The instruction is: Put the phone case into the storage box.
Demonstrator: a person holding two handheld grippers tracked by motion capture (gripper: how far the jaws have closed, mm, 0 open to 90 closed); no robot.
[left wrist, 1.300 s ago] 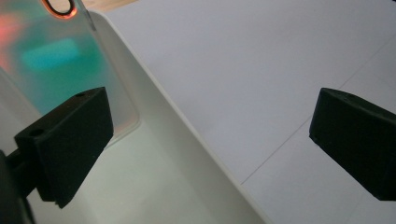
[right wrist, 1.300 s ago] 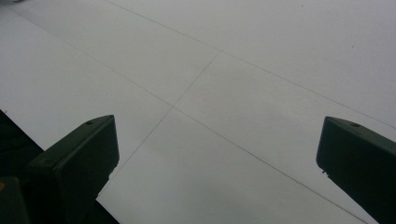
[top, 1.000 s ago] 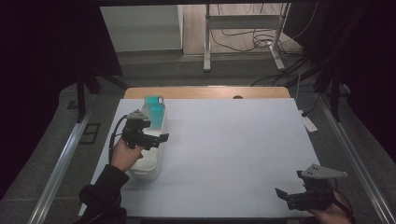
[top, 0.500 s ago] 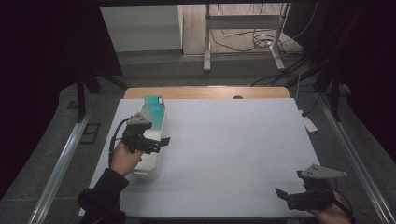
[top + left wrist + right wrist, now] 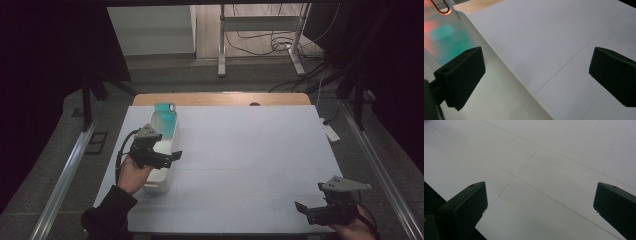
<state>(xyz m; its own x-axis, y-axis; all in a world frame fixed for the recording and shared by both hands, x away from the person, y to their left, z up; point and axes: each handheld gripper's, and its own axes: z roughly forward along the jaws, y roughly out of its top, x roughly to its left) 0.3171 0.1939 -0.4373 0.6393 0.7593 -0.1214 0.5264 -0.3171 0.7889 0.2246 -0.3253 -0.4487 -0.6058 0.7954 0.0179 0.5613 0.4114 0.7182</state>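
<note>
A long white container (image 5: 159, 181) lies at the table's left side. A teal flat object (image 5: 165, 122) stands upright at its far end. My left gripper (image 5: 169, 157) hovers over the container's middle, open and holding nothing. In the left gripper view its gripper (image 5: 536, 72) has one jaw above the container (image 5: 499, 100) and the other above the bare table, with the glossy teal object (image 5: 446, 35) at upper left. My right gripper (image 5: 306, 210) rests low near the table's front right corner. It stands open (image 5: 539, 205) over the plain white surface.
The white tabletop (image 5: 250, 150) has faint grid lines, and a wooden strip (image 5: 220, 98) runs along its far edge. Metal rails flank both sides. Beyond the table stand a metal frame (image 5: 260, 30) and floor cables (image 5: 300, 75).
My left gripper has drifted slightly toward the near side along the container. The right gripper has stayed put.
</note>
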